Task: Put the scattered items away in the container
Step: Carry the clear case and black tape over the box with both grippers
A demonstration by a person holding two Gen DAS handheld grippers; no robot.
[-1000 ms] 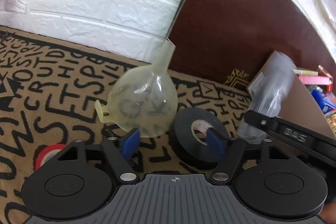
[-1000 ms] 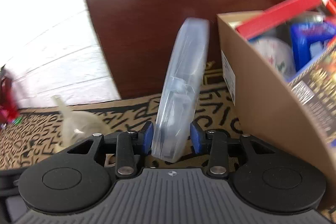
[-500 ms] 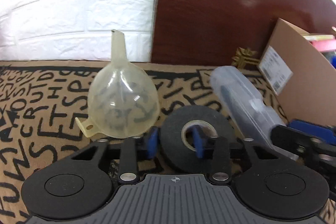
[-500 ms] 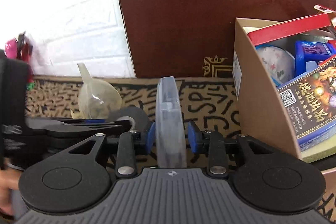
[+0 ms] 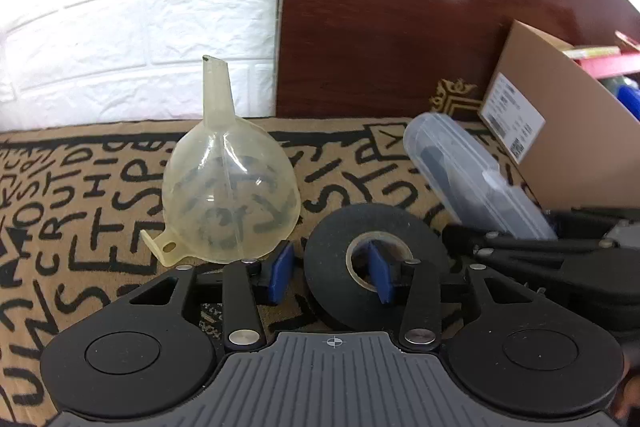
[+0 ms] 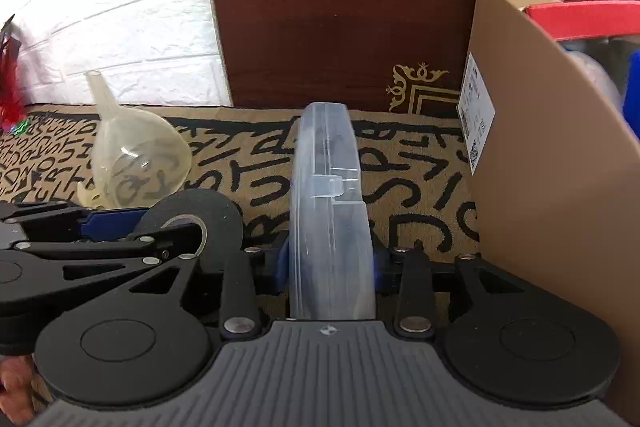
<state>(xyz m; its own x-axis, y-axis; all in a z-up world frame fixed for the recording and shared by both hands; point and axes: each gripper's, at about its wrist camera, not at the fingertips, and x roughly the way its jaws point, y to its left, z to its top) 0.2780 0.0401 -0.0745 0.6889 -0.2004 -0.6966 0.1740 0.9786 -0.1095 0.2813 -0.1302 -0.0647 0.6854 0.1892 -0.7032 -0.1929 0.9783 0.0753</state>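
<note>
around the tape roll, left fingers closed (case gripped).

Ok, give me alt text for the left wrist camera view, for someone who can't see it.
The left claw grips a black tape roll, one blue pad outside its wall, one inside the core. The roll sits on a letter-patterned mat beside an upturned translucent funnel; to the right lie a clear plastic case and a cardboard box.

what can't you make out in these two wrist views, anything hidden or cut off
- Cardboard box: its contents are cut off by the right wrist view's edge and hidden by its own wall.
- Clear plastic case: contents are only a dark blur through the plastic.
- Box label: print too small in both views.
- Black tape roll: near side hidden by the left gripper.
</note>
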